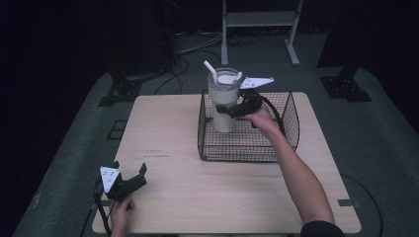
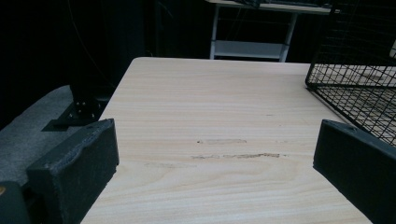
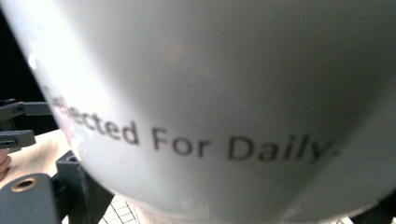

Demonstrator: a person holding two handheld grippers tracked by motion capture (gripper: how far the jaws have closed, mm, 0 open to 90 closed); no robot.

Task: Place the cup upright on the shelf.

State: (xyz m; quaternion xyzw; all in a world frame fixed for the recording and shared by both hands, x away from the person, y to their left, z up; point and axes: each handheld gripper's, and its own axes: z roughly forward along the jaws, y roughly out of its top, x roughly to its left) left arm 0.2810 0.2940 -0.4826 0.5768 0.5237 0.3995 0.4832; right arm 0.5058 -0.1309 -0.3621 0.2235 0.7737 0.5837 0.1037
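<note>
A white tumbler (image 1: 223, 96) with a lid and a white straw (image 1: 210, 67) is upright inside a black wire basket (image 1: 247, 150) on the far right of the wooden table (image 1: 168, 128). My right gripper (image 1: 228, 110) reaches in from the right and is shut on the tumbler's middle. In the right gripper view the tumbler (image 3: 210, 93) is very close, with printed text across it, and one dark finger (image 3: 74, 186) presses its left side. Whether the tumbler's base touches the basket floor I cannot tell. My left gripper (image 1: 130, 168) rests open at the table's front left, with bare wood between its jaws (image 2: 215, 158).
The basket's corner (image 2: 355, 79) shows to the right in the left gripper view. Beyond the table stand a white desk frame (image 1: 257, 19), floor cables (image 1: 183, 64) and black stand bases (image 1: 118, 91) (image 1: 346, 89). The right forearm (image 1: 296, 177) crosses the table's right side.
</note>
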